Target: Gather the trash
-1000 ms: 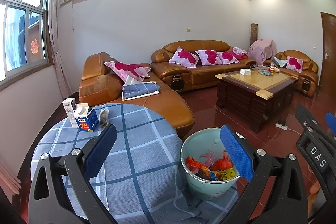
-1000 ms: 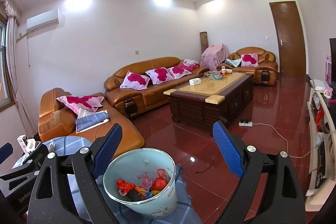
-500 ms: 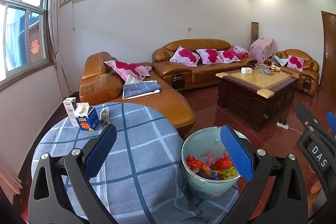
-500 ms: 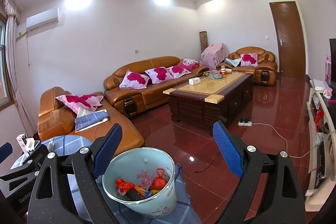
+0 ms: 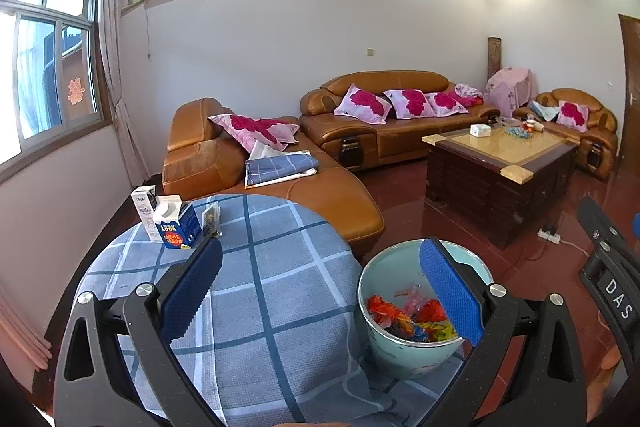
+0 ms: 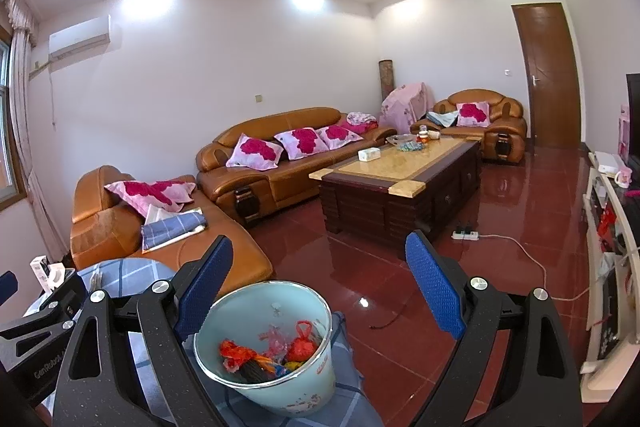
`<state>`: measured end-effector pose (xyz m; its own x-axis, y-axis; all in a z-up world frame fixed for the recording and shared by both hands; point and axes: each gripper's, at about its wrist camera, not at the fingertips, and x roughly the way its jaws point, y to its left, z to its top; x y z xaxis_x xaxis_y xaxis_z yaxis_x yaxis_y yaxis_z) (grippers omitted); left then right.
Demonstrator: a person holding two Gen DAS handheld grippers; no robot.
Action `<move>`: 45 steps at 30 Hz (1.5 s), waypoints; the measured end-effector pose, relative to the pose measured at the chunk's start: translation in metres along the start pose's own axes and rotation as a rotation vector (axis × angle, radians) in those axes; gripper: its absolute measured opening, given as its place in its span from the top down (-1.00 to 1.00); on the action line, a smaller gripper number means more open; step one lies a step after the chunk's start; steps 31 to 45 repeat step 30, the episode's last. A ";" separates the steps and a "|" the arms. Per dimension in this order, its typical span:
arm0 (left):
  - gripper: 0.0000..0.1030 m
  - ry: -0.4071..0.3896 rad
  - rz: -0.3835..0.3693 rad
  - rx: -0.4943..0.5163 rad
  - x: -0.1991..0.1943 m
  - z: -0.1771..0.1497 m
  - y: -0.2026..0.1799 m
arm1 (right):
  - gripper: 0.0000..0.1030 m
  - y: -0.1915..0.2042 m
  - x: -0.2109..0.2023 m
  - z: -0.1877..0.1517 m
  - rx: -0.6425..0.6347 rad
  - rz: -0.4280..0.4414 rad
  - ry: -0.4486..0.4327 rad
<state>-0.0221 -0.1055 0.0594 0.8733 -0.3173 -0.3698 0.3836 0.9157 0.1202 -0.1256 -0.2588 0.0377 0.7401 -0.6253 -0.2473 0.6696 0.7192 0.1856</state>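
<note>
Half the bin's (image 5: 404, 355) trash (image 5: 400, 315) hides behind the left gripper (image 5: 320, 291).

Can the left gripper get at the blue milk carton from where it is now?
Probably yes. The left gripper is open and empty, and only bare checked tablecloth lies between it and the blue milk carton. The bin sits off to the right, out of that path.

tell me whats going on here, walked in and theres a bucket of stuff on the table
A person holds two grippers over a round table with a blue checked cloth, collecting trash. Both the left gripper and right gripper are open and hold nothing. A pale green bucket near the table's edge already holds crumpled red, pink and other colourful wrappers. At the far side of the table a blue carton, a white carton and a small packet are yet to be picked up.
</note>
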 end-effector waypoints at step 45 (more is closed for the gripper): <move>-0.88 0.067 0.085 -0.049 0.021 -0.001 0.039 | -0.70 0.012 0.012 -0.020 -0.050 -0.004 0.070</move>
